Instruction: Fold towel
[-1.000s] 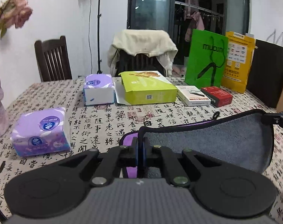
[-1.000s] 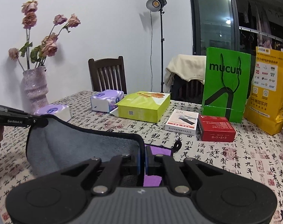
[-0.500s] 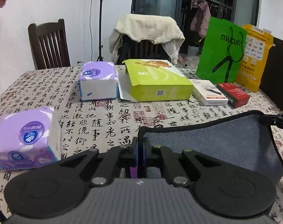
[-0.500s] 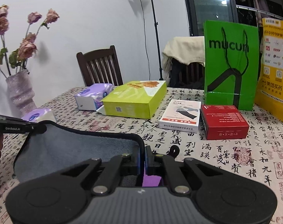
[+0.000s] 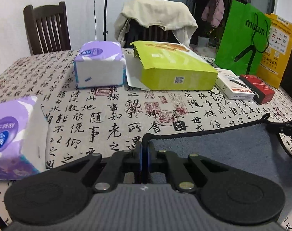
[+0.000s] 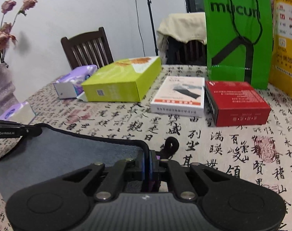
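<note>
A grey towel (image 5: 219, 150) with a black hem and a purple underside hangs stretched between my two grippers, just above the table. My left gripper (image 5: 145, 146) is shut on the towel's left corner. My right gripper (image 6: 147, 154) is shut on the towel's (image 6: 68, 152) right corner, where a black hanging loop (image 6: 171, 146) sticks out. The right gripper's tip shows in the left wrist view (image 5: 280, 130), and the left gripper's tip shows in the right wrist view (image 6: 16, 131). The towel's lower part is hidden behind the gripper bodies.
On the calligraphy-print tablecloth (image 5: 111, 115) stand two purple tissue packs (image 5: 99, 64) (image 5: 13, 134), a lime box (image 5: 172, 67), a white box (image 6: 180, 96), a red box (image 6: 236, 102), green (image 6: 236, 30) and yellow (image 5: 277, 48) bags, and a vase of dried roses (image 6: 1, 88). Chairs stand behind the table.
Both grippers have moved forward over the table and lower, carrying the held towel edge with them. The boxes and tissue packs now look closer. Both stay shut.
</note>
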{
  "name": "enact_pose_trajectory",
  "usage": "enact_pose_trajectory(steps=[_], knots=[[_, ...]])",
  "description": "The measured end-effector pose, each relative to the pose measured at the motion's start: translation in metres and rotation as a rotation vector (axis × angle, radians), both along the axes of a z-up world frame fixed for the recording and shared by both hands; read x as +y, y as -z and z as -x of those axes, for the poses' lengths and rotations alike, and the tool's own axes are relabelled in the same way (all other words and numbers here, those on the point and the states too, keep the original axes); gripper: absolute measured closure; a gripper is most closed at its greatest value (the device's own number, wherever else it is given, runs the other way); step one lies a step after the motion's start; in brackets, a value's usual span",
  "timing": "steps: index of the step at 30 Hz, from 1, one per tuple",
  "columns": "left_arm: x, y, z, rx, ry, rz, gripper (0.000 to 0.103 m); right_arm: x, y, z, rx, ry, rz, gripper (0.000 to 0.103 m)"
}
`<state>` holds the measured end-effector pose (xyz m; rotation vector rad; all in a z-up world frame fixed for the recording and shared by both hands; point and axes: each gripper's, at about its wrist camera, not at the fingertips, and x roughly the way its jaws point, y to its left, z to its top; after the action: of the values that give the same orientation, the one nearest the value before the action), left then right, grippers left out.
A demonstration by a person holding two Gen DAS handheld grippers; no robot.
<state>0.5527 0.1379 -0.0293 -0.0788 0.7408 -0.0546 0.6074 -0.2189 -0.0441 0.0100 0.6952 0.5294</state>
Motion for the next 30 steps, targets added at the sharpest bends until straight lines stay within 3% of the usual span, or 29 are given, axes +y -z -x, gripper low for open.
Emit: enact_pose_trajectory(steps=[4, 9, 13, 17, 30], knots=[[0.004, 0.004, -0.001, -0.005, -0.005, 0.005, 0.092, 0.000, 0.006, -0.004, 0.019, 0.005, 0.003, 0.097], [0.007, 0.004, -0.001, -0.006, -0.032, -0.024, 0.070, 0.000, 0.007, -0.006, 0.018, 0.014, 0.007, 0.096], [0.008, -0.001, 0.002, -0.002, -0.038, -0.033, 0.068, 0.001, 0.003, -0.003, -0.005, 0.043, 0.050, 0.075], [0.004, -0.006, 0.010, -0.005, -0.026, -0.053, 0.067, -0.004, -0.004, 0.001, -0.010, 0.047, 0.049, 0.077], [-0.019, -0.051, 0.060, -0.067, 0.007, -0.050, 0.063, -0.004, -0.052, 0.052, -0.067, 0.001, 0.041, 0.071]])
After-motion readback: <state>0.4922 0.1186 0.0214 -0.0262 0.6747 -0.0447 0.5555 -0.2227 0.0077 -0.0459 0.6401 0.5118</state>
